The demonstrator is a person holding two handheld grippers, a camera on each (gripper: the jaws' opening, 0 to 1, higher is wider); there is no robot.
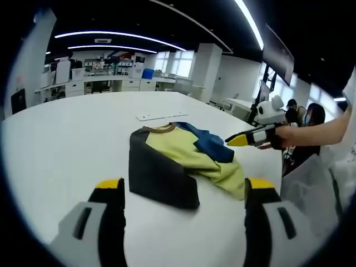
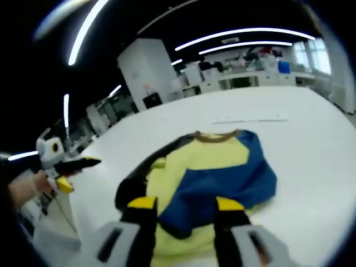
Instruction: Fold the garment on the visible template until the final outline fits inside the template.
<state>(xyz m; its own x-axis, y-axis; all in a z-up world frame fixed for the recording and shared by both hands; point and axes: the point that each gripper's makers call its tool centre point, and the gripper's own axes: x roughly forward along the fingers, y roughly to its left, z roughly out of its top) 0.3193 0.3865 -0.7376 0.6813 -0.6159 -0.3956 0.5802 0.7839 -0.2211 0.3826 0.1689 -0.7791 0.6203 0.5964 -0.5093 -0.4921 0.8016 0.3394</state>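
A garment (image 1: 178, 156) lies bunched on the white table (image 1: 72, 133), with a yellow body, a brown collar, a dark grey side and a blue sleeve (image 1: 211, 143) folded over the yellow. My left gripper (image 1: 183, 186) is open, its jaws wide apart just short of the garment's near edge. It also appears in the right gripper view as the left gripper (image 2: 80, 173), off the table's left side in a hand. My right gripper (image 2: 186, 203) is open just above the garment (image 2: 206, 178), with blue cloth showing between its jaws. In the left gripper view the right gripper (image 1: 238, 139) points at the blue sleeve's edge.
A thin flat white strip (image 1: 161, 115) lies on the table beyond the collar, the same strip (image 2: 250, 119) in the right gripper view. A person's hand (image 1: 283, 136) holds the right gripper. Seated people, desks and shelves stand beyond the table edge.
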